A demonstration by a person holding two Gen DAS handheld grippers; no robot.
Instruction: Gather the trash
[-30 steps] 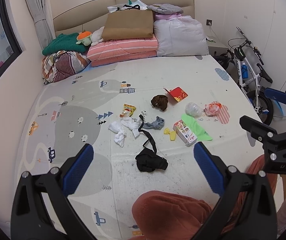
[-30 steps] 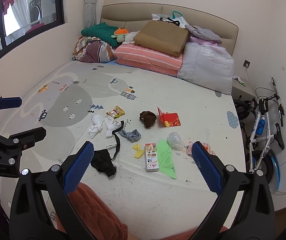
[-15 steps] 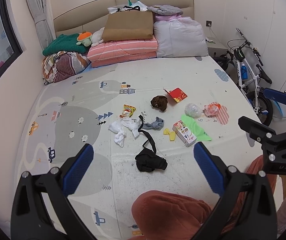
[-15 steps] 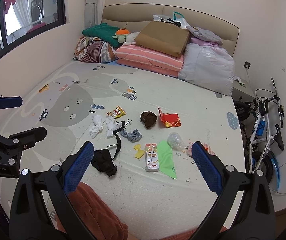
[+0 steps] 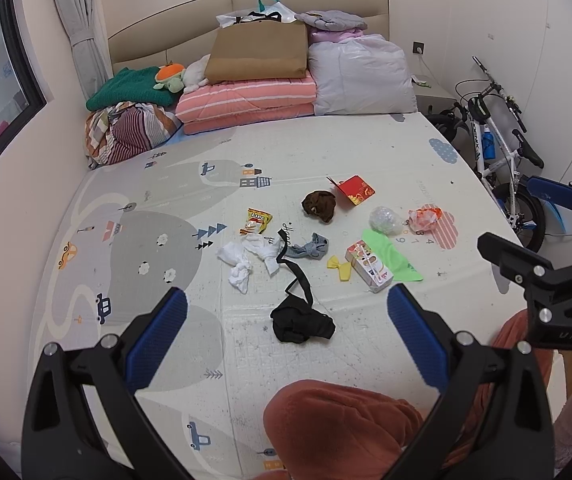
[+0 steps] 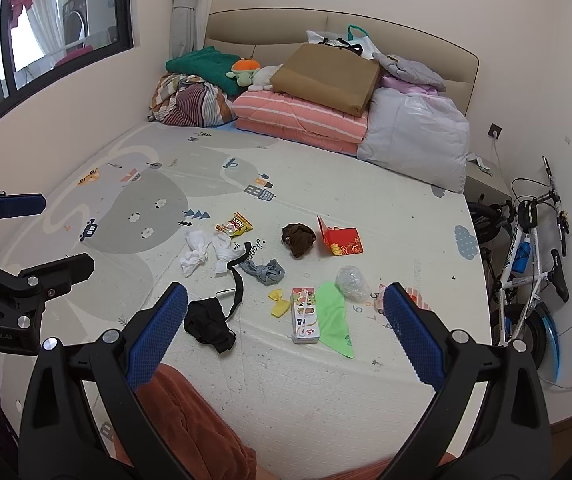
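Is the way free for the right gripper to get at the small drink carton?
Probably yes: the right gripper is open and empty above the mat, and the carton lies uncovered ahead, only the green wrapper alongside.

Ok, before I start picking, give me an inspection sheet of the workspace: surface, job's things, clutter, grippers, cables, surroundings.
Surface: printed play mat, speckled with dark crumbs.
Job's things: snack wrapper, crumpled tissues, drink carton, clear plastic wad, red box, orange wrapper, yellow scrap, green sheet, all loose mid-mat.
Clutter: black garment, grey sock, brown bundle mixed among the trash.
Grippers: left gripper and right gripper both open, empty, above the mat.
Cables: one at the wall socket.
Surroundings: folded bedding at the headboard, bicycle at right, window at left.
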